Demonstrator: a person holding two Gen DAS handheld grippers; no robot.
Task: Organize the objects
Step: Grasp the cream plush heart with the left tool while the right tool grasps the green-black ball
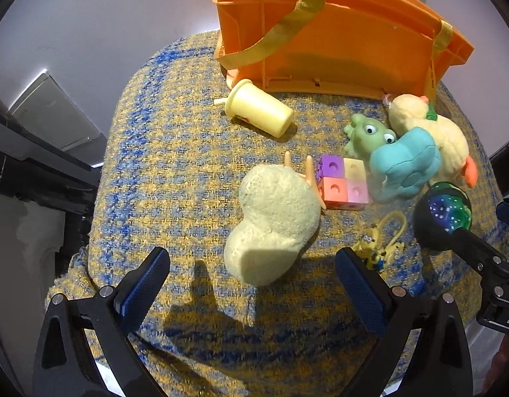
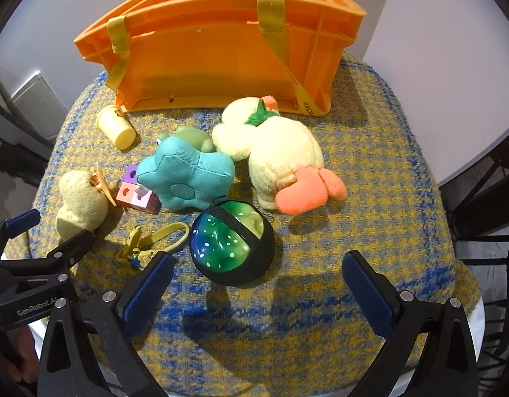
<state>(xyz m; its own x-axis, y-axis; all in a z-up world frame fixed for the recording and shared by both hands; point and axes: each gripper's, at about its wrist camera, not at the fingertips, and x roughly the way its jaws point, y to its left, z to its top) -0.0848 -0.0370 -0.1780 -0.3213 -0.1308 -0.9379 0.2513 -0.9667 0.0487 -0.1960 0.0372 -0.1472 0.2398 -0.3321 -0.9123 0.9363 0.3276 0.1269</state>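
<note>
An orange basket [image 1: 324,33] [image 2: 221,53] with yellow straps stands at the far side of the table. My left gripper [image 1: 253,278] is open, just short of a pale yellow fuzzy hair clip [image 1: 274,221] [image 2: 81,203]. My right gripper [image 2: 257,284] is open, just short of a green and black ball [image 2: 233,240] [image 1: 448,210]. Around them lie a pastel cube block [image 1: 343,182] [image 2: 135,188], a teal plush [image 1: 405,163] [image 2: 188,175], a green frog [image 1: 367,135] [image 2: 191,137], a yellow duck plush [image 1: 443,135] [image 2: 281,152], a yellow cup [image 1: 259,107] [image 2: 117,125] and a yellow keychain [image 1: 383,241] [image 2: 148,243].
The round table wears a yellow and blue woven cloth [image 1: 175,165] [image 2: 370,182]. Its edges fall off on all sides. Black furniture [image 1: 29,165] stands to the left, a dark frame [image 2: 486,192] to the right.
</note>
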